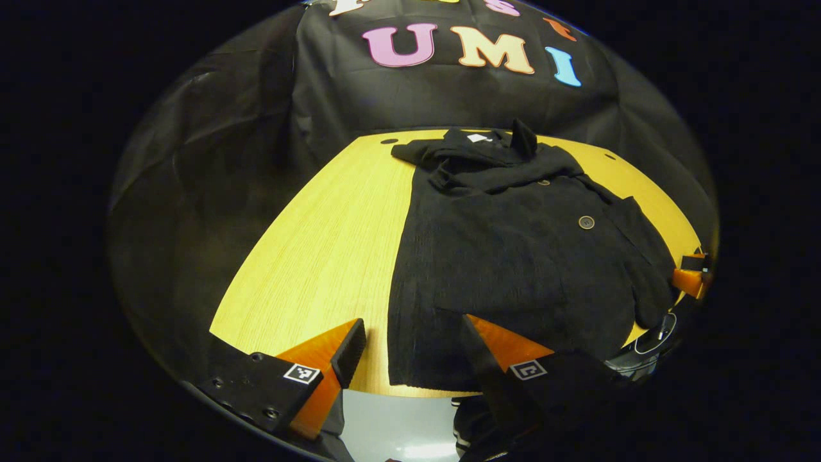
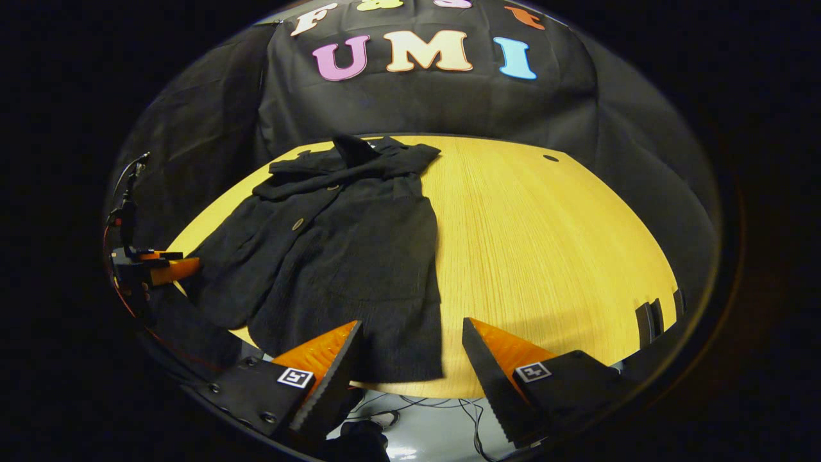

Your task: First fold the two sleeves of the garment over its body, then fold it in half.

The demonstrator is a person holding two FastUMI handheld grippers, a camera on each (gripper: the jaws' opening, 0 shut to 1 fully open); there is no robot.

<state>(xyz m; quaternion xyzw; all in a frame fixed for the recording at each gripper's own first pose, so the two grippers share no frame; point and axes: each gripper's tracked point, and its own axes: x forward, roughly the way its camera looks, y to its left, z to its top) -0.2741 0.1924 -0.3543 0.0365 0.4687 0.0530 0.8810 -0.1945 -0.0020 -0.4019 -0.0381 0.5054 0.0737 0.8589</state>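
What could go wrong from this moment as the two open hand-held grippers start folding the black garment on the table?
1. The garment hangs to the near edge of the table; a pull there could drag it off.
2. The sleeve lies spread toward the left hand-held gripper, and thick cloth may slip from its open fingers.
3. The collar is already bunched, so the half fold by the right hand-held gripper may come out uneven.

This was a recording booth, not a home: black cloth (image 2: 423, 102) walled in 1 bare wooden table (image 2: 545, 244) (cable holes in its top), and loose wires (image 2: 449, 407) trailed across the grey floor (image 1: 397, 423).
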